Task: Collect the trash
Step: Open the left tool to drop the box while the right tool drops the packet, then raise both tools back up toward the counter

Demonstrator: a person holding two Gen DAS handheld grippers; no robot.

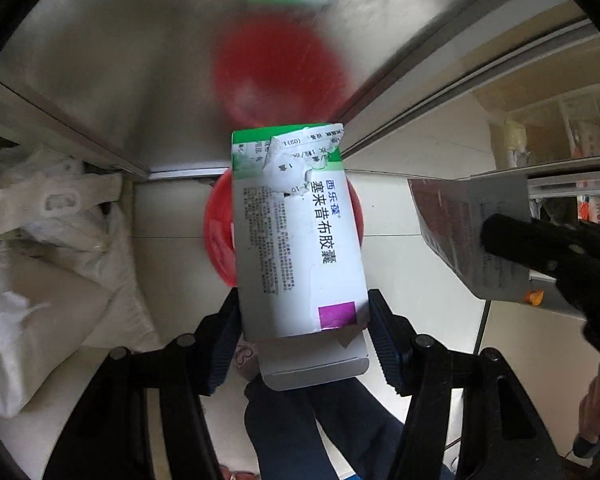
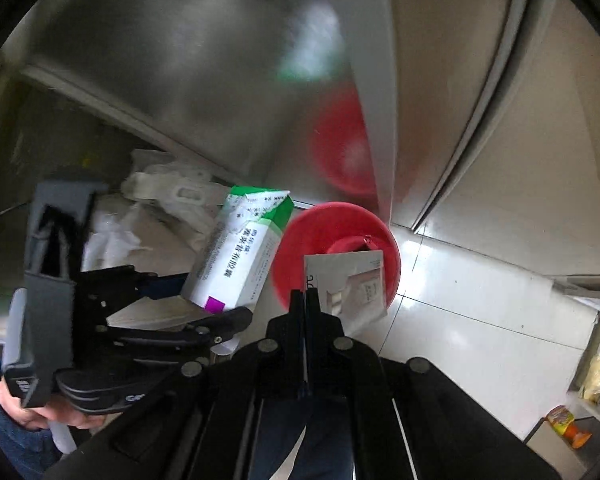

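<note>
My left gripper (image 1: pixel 304 320) is shut on a white and green medicine box (image 1: pixel 296 232) with a torn top, held above a red bin (image 1: pixel 218 236) on the tiled floor. The box also shows in the right wrist view (image 2: pixel 240 256), with the left gripper (image 2: pixel 220 320) under it. My right gripper (image 2: pixel 305 300) is shut on a thin flat paper packet (image 2: pixel 352 284), held over the red bin (image 2: pixel 320 232). In the left wrist view the packet (image 1: pixel 472 232) and the right gripper (image 1: pixel 500 232) are at the right.
A shiny steel cabinet front (image 1: pixel 120 60) stands behind the bin and mirrors it. White plastic bags (image 1: pixel 44 216) lie on the floor at the left. Shelves with packets (image 2: pixel 572 424) are at the far right. My leg in dark trousers (image 1: pixel 320 432) is below.
</note>
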